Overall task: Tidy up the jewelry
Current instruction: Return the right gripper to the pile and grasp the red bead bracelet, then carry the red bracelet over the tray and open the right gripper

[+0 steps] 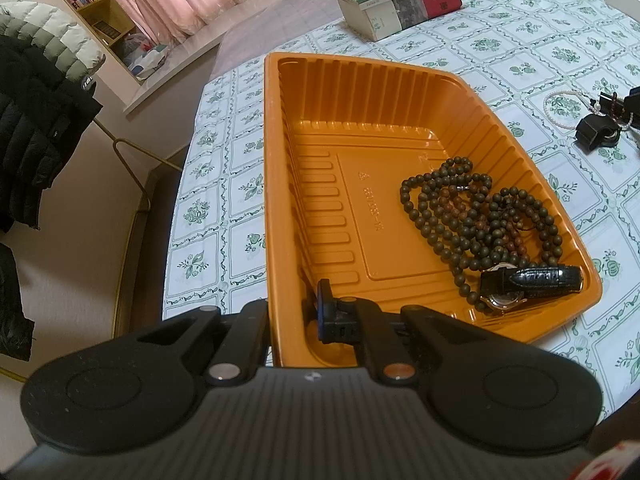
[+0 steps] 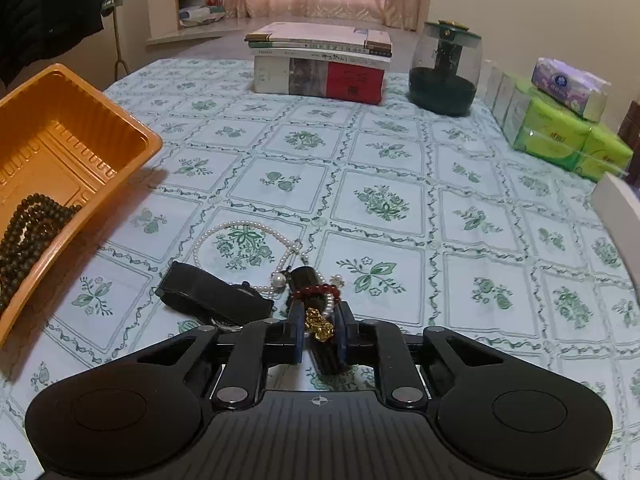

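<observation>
Orange tray (image 1: 280,128) pinched at its near rim by the closed left claw (image 1: 320,312), beads (image 1: 460,216) and watch (image 1: 528,280) inside to its right, right claw (image 2: 320,332) clamped on a gold charm (image 2: 318,326), pearls (image 2: 224,232) just ahead on the surface (image 2: 440,200).

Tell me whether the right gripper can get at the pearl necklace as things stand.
Probably not at once. The right gripper is closed around a gold charm on a black piece, so its jaws are occupied. The pearl necklace lies just beyond on the tablecloth, uncovered apart from its tangled near end.
</observation>
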